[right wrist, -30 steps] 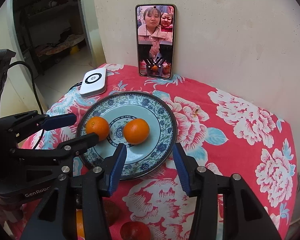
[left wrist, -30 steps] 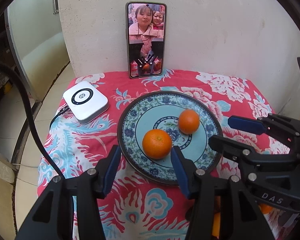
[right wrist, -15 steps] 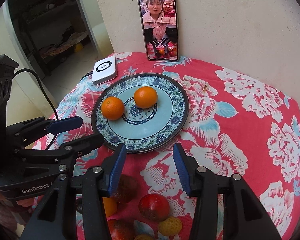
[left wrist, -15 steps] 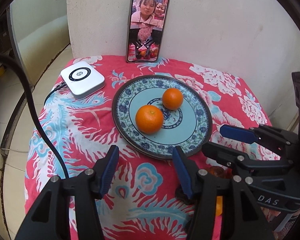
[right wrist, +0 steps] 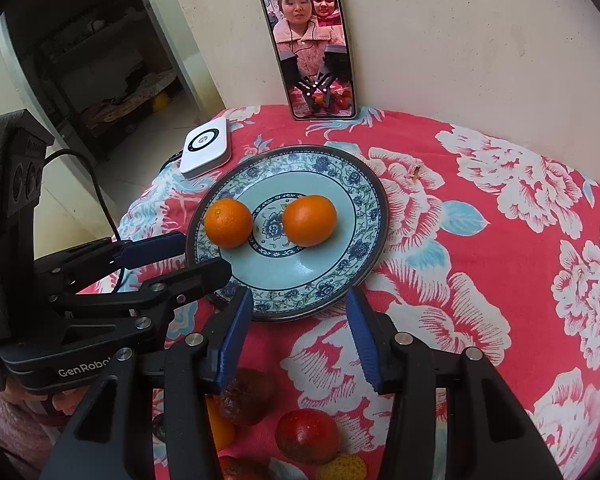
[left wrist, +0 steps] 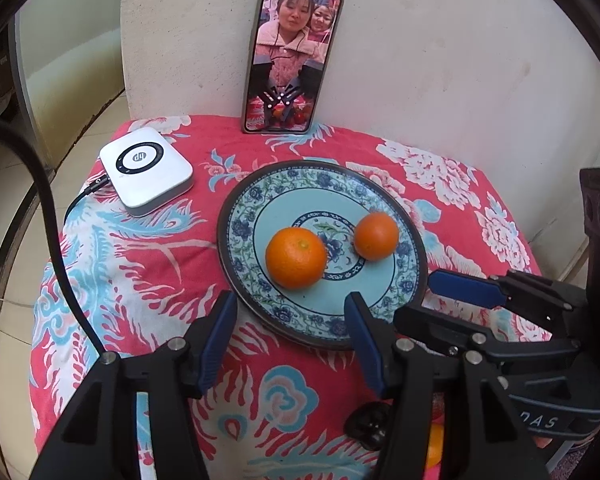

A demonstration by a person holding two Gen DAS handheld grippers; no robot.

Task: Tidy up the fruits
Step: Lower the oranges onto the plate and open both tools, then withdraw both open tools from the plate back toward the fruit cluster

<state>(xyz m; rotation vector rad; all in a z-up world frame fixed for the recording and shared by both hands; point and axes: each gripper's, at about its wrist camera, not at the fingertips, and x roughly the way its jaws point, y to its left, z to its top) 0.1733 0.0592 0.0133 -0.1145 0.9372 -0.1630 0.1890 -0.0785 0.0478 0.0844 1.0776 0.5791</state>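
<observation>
Plate [left wrist: 242, 216] front half bare behind two oranges [left wrist: 296, 258].

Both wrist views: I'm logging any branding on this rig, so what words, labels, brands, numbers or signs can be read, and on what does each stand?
"GenRobo", cut off there by the right gripper's arm: on the body of the left gripper, seen in the right wrist view.
"DAS", possibly the end of a longer word: on the body of the right gripper, seen in the left wrist view.
A round logo on the white box: too small to read.
The phone shows no readable text.
</observation>
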